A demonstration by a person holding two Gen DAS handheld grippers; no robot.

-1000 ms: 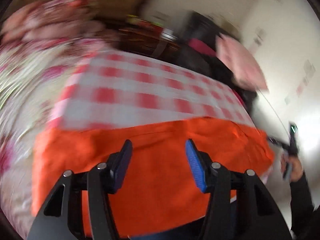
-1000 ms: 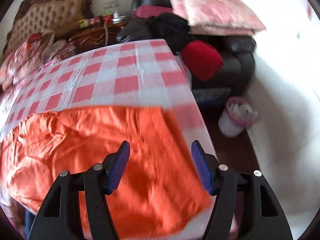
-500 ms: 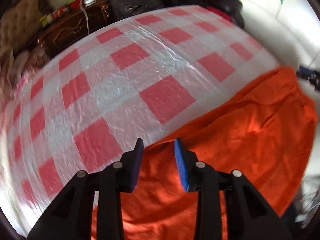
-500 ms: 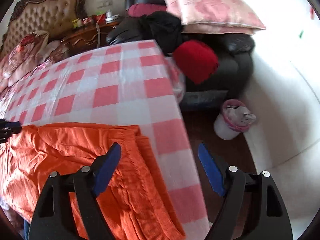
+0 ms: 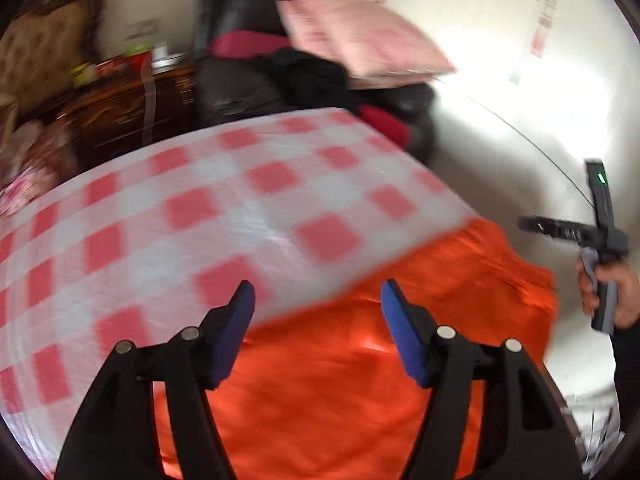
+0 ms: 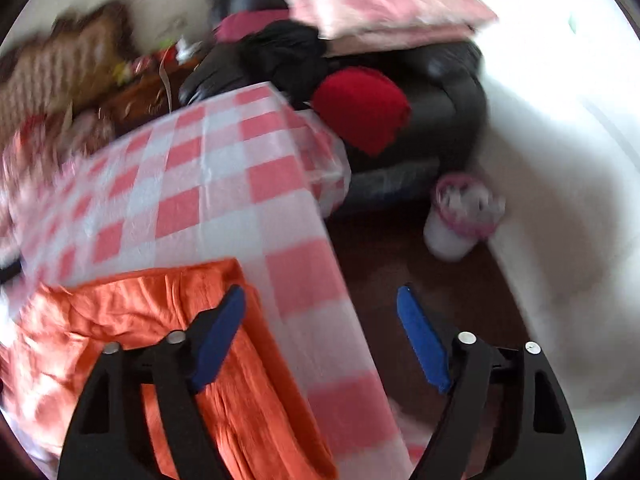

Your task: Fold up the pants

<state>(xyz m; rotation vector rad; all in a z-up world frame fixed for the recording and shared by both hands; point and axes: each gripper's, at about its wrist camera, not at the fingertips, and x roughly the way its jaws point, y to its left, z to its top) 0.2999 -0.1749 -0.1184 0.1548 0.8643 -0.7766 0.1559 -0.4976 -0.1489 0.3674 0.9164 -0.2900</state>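
Tongs on both sides are spread wide and hold nothing. The left tongs [image 5: 318,304] hover above the orange pants [image 5: 360,368], over the far edge of the cloth where it meets the checked cover. The right tongs [image 6: 320,312] hover over the right edge of the desk [image 6: 224,184]; their left pad is above the pants' right end, their right pad above the floor.

Pants lie flat and wrinkled on the near part of the desk, with one end gathered into ridges just beside the right tongs, seemingly layered. The fabric looks soft, light and limp: expect it to sag and crease when lifted, and to slide on the smooth plastic-like cover. Take hold at a hem or corner, pinching all layers together, one grip at each end.

Farther off stand a black sofa [image 6: 440,112] with a pink pillow [image 6: 380,0] and a white bin [image 6: 452,232] on the floor.
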